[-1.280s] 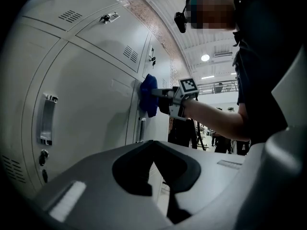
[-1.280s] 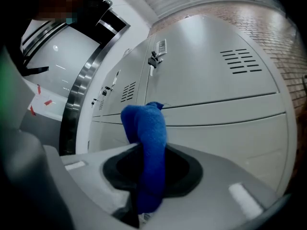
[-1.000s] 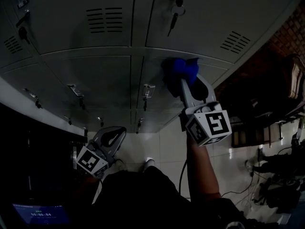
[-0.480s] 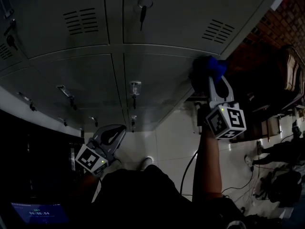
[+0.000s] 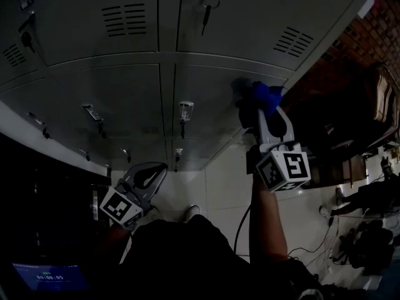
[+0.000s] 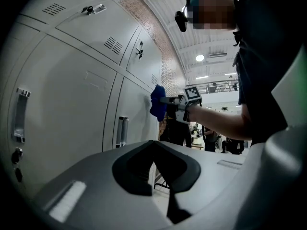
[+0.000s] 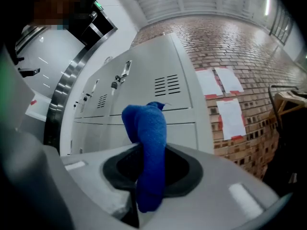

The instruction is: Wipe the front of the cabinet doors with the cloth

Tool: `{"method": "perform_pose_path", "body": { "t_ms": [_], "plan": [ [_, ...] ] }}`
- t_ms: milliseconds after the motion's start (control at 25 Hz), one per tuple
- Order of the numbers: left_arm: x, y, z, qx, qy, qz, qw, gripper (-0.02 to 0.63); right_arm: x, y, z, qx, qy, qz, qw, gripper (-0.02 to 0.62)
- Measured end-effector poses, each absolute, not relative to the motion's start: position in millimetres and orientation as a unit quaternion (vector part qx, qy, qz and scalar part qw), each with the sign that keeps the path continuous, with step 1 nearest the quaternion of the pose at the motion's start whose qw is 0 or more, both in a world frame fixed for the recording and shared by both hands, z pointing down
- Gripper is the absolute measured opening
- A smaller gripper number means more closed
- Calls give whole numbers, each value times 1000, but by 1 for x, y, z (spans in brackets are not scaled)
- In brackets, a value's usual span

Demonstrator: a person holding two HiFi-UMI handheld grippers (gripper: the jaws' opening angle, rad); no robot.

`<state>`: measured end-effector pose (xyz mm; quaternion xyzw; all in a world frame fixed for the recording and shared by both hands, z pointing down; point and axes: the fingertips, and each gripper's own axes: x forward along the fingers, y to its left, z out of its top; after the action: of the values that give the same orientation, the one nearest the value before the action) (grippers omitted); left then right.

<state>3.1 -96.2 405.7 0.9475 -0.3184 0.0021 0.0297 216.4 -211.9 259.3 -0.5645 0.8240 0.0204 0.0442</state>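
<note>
Grippers, two: one blue cloth (image 7: 148,138) in right gripper (image 5: 259,114), left gripper (image 6: 154,147) empty.

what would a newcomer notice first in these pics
The bright blue cloth stands out, clamped in the right gripper and held against a grey cabinet door near the row's right end. The left gripper hangs low, jaws shut and empty, away from the doors. A red brick wall runs beyond the cabinets.
</note>
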Motion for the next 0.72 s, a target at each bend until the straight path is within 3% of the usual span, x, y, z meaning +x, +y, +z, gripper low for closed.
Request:
{"method": "perform_pose_path", "body": {
  "t_ms": [400,720],
  "plan": [
    [-50,-77,405,936,-349,-6,34,0,62,-207,295,-448,894,-1,7,84],
    [-93,-64,413,923,-381,0,44,0,55,-237,309,-473,881,-12,-4,84]
  ]
}}
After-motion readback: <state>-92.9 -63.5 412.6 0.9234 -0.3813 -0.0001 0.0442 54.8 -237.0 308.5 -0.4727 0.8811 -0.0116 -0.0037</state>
